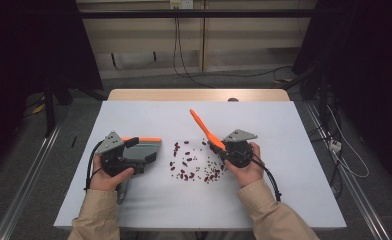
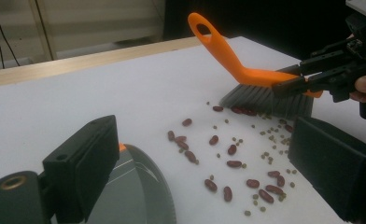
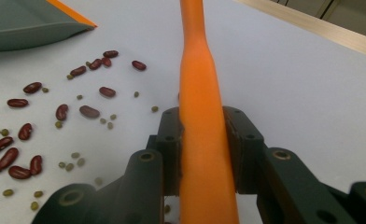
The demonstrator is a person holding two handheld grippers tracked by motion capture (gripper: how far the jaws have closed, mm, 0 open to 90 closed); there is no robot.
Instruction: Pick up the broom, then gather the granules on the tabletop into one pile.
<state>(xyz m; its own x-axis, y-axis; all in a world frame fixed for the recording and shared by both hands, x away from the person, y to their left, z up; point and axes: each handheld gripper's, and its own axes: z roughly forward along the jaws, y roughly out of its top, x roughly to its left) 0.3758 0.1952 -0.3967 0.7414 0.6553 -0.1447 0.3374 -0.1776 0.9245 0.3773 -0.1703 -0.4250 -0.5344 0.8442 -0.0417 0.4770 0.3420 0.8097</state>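
White table [image 1: 149, 200] bears beans [image 1: 194, 162] (scattered), dustpan [image 1: 146, 150].

Beans [image 1: 194, 164] lie scattered between dustpan [image 1: 146, 149] and, apparently touching, brush [image 1: 207, 130].

The brush [image 2: 246, 70] has a smooth orange plastic handle with a soft sheen, and its bristles [image 2: 265, 100] look like fine grey synthetic fibre, matt and slightly ragged at the tips. The dustpan [image 3: 27, 23] is matt grey plastic with an orange edge. The right claw [image 3: 204, 154] is matt black plastic with brass-coloured screw inserts. The left claw [image 2: 209, 172] has the same dull black finish. The tabletop [image 1: 149, 120] is a smooth, matt white sheet with a pale wood edge. The red beans [image 2: 233, 163] are glossy; the small green beans [image 2: 267, 156] look dull.
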